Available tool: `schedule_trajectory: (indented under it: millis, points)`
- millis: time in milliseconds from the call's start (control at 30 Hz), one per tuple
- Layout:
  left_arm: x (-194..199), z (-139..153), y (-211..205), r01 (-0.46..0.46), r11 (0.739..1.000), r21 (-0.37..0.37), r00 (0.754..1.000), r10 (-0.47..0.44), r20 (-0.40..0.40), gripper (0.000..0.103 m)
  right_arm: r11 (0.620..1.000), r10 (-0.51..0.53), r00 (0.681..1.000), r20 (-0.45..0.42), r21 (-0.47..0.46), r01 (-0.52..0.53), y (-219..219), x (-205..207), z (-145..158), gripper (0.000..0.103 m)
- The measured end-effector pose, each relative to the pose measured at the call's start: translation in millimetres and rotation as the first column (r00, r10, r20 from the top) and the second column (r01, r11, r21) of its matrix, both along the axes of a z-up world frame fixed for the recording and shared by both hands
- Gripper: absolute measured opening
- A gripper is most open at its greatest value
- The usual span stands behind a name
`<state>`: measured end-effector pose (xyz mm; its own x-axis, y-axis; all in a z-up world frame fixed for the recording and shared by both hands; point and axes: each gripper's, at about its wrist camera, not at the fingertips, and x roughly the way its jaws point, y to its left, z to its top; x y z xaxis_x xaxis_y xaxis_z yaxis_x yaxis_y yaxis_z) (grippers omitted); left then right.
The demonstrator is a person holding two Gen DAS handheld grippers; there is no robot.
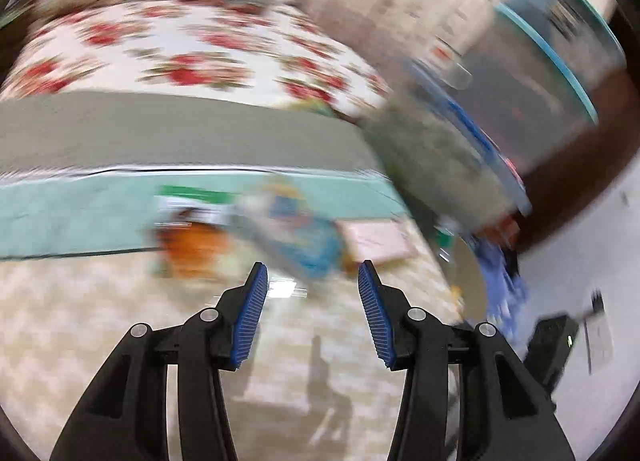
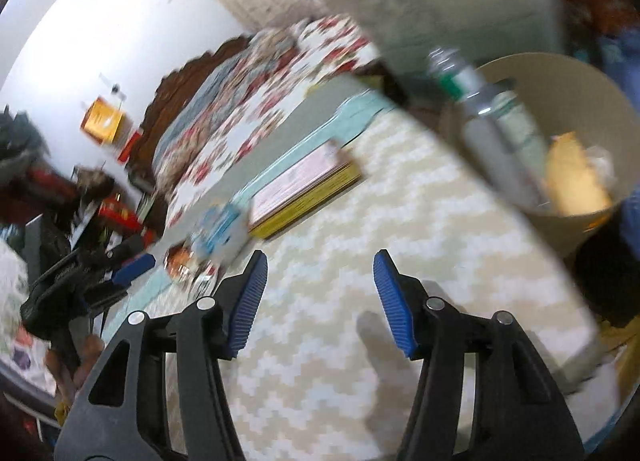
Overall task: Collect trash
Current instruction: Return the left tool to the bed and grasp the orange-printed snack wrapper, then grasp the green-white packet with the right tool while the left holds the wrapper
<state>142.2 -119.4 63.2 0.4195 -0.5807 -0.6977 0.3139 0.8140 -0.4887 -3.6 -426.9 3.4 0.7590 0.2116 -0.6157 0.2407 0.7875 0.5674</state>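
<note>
The left wrist view is blurred by motion. My left gripper (image 1: pixel 313 275) is open with nothing between its blue pads (image 1: pixel 252 309). Just beyond its tips a blue wrapper (image 1: pixel 308 241) and an orange wrapper (image 1: pixel 188 251) lie on the floor at the edge of a teal mat (image 1: pixel 60 217). My right gripper (image 2: pixel 320 263) is open and empty above the zigzag floor (image 2: pixel 360 221). A beige bin (image 2: pixel 576 221) at the right holds a plastic bottle (image 2: pixel 476 101) and yellow paper (image 2: pixel 576 177). The blue wrapper (image 2: pixel 220 227) and orange wrapper (image 2: pixel 178 261) show at the left, next to my left gripper (image 2: pixel 134 265).
A pink and yellow book (image 2: pixel 304 191) lies on the floor beside the wrappers. A bed with a floral cover (image 1: pixel 180 49) stands behind the mat. A grey box with a blue rim (image 1: pixel 444 157) is at the right. Clutter (image 2: pixel 108 209) lines the white wall.
</note>
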Motion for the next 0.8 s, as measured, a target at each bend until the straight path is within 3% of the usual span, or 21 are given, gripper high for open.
schedule_trajectory:
  millis: [133,367,467,667,800]
  points:
    - [26,-21,40,-0.102,0.995,0.016,0.993,0.103,-0.058,0.045,0.998,0.069,0.997,-0.037,-0.007,-0.070,34,18,-5,0.057]
    - [54,-47,35,-0.075,0.997,0.011,0.989,0.076,-0.125,0.043,0.990,0.133,0.988,-0.075,-0.045,-0.137,69,43,-5,0.057]
    - [55,-52,29,-0.043,0.999,0.013,0.990,0.044,-0.134,0.013,0.987,0.141,0.987,-0.074,-0.072,-0.146,74,62,3,0.057]
    - [36,-42,61,-0.074,0.996,-0.046,0.990,0.067,-0.126,0.010,0.962,0.242,0.969,-0.058,-0.117,-0.247,107,101,22,0.058]
    - [7,-35,103,-0.105,0.994,-0.034,0.989,0.101,-0.104,0.010,0.927,0.331,0.940,-0.082,-0.157,-0.340,147,123,19,0.058]
